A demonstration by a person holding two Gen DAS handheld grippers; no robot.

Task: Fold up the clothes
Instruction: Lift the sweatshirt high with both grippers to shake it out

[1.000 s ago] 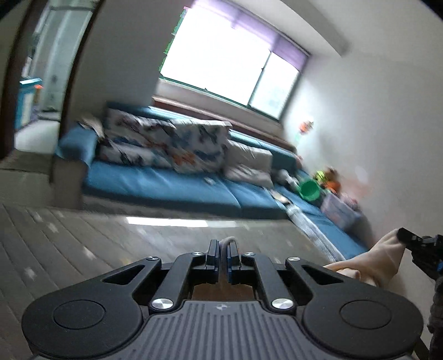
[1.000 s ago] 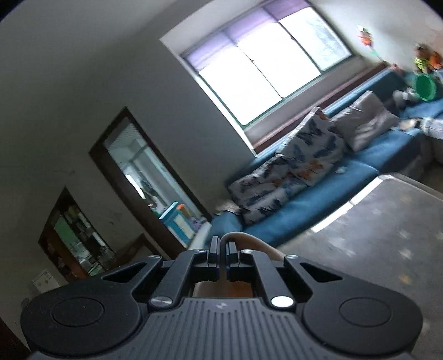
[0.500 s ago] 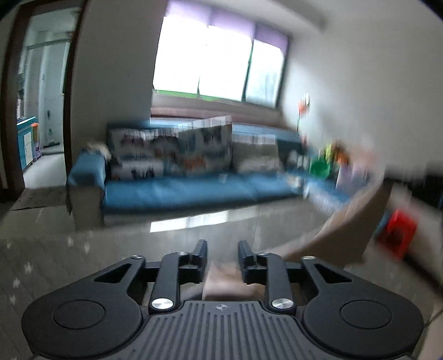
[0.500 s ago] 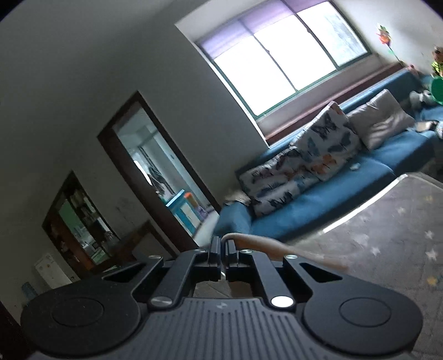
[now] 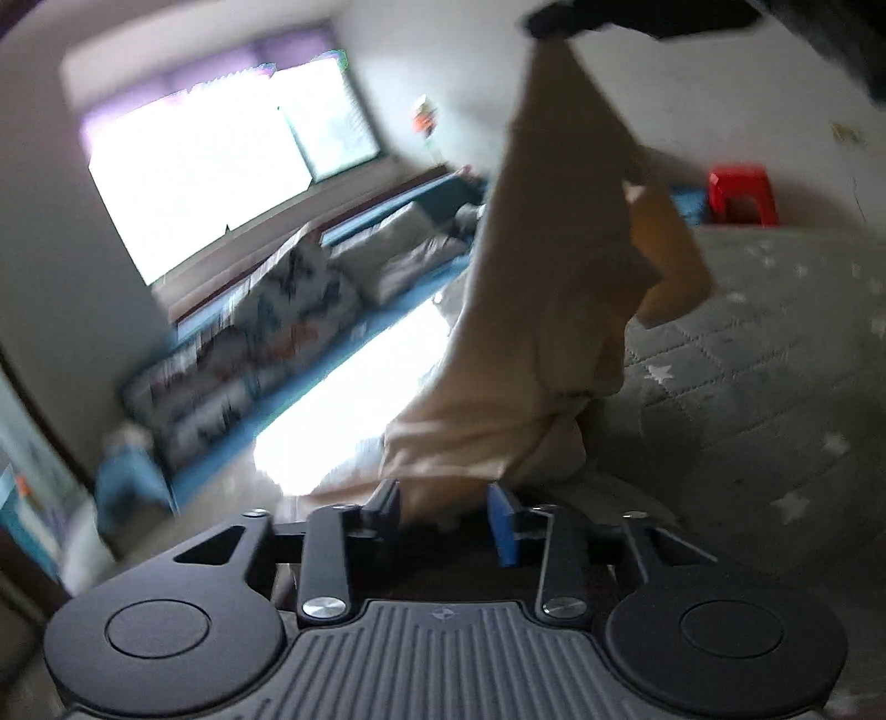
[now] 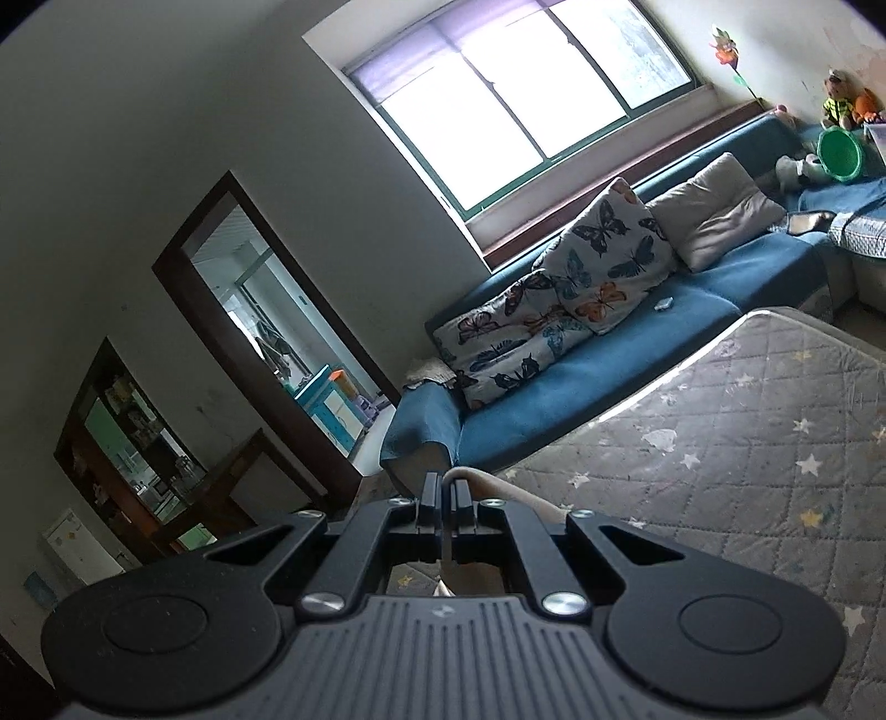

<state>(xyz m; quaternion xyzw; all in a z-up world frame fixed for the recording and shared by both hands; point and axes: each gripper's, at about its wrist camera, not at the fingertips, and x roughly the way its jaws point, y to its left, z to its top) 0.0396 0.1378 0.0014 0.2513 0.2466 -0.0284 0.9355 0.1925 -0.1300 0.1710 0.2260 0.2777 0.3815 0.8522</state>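
Left wrist view: showing the beige garment [image 5: 554, 310] hanging in a long drape, pinched at its top corner by the right gripper [image 5: 559, 25] and trailing down onto the grey quilted mat [image 5: 775, 387]. Lower end bunching just ahead of the left gripper [image 5: 446, 512], jaws opening there, blue pads parted; cloth lying between or just beyond the fingertips, though with the blur hard to say whether any pad is touching it, probably not gripping.

Right wrist view: showing the right gripper [image 6: 446, 498] with jaws pressed together on a thin fold of the beige garment [image 6: 498, 490], edge of the fabric curving away to the right over the star-patterned mat [image 6: 747, 443]. Blue sofa [image 6: 609, 360] with butterfly cushions [image 6: 554, 310] standing behind, beyond the far edge of the mat.

Judging progress: early. Garment hanging by one corner, not spread flat, no crease visible anywhere. Left to do: laying the piece out on the mat, smoothing, then making each fold. No other clothes showing, folded or waiting.
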